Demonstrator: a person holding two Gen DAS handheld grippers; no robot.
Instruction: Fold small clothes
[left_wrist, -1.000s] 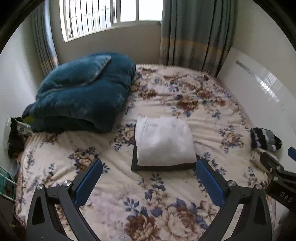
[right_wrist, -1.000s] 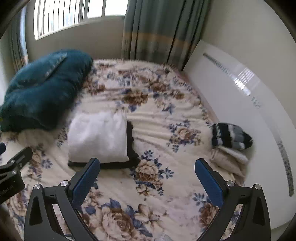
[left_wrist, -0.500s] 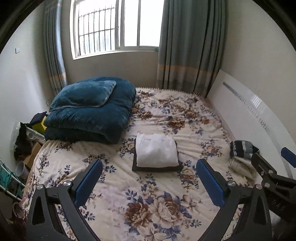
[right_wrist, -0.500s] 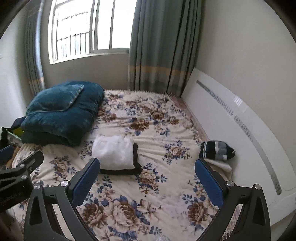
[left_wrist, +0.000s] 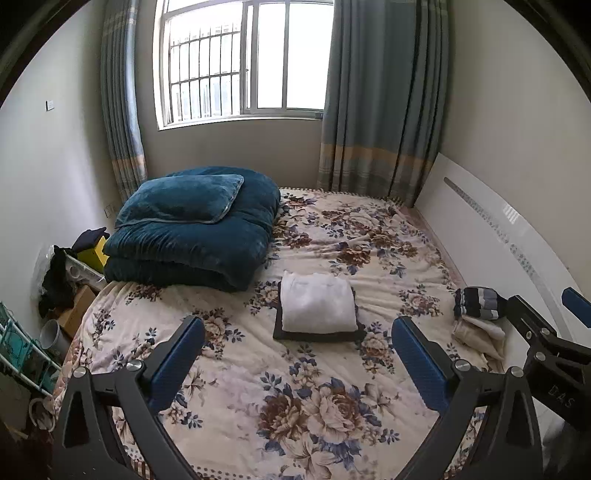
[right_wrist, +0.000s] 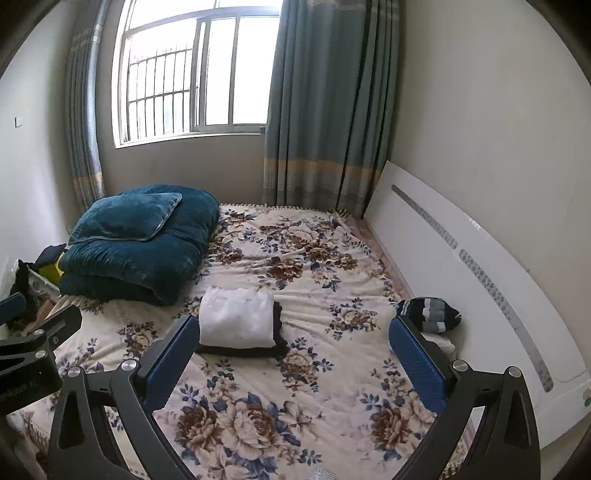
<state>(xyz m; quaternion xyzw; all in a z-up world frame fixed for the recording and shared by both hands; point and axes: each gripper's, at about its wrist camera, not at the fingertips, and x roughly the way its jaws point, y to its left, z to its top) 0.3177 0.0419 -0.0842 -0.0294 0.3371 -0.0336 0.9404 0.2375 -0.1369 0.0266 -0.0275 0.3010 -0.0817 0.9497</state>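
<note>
A folded white garment (left_wrist: 317, 307) lies on a folded dark garment (left_wrist: 317, 336) in the middle of the floral bed (left_wrist: 295, 406); the pair also shows in the right wrist view (right_wrist: 236, 319). A striped dark garment (left_wrist: 478, 302) and a cream one (left_wrist: 480, 334) lie unfolded by the right edge, the striped one seen again in the right wrist view (right_wrist: 430, 314). My left gripper (left_wrist: 297, 354) is open and empty, well back from the stack. My right gripper (right_wrist: 293, 350) is open and empty too.
A folded teal duvet with a pillow (left_wrist: 192, 229) fills the bed's far left. A white headboard panel (right_wrist: 461, 266) runs along the right side. Clutter and a rack (left_wrist: 55, 295) stand on the floor left of the bed. Window and curtains (left_wrist: 369, 110) are at the far wall.
Both grippers have pulled back and up from the folded stack, so the bed and window now show more fully. Both stay open and empty.
</note>
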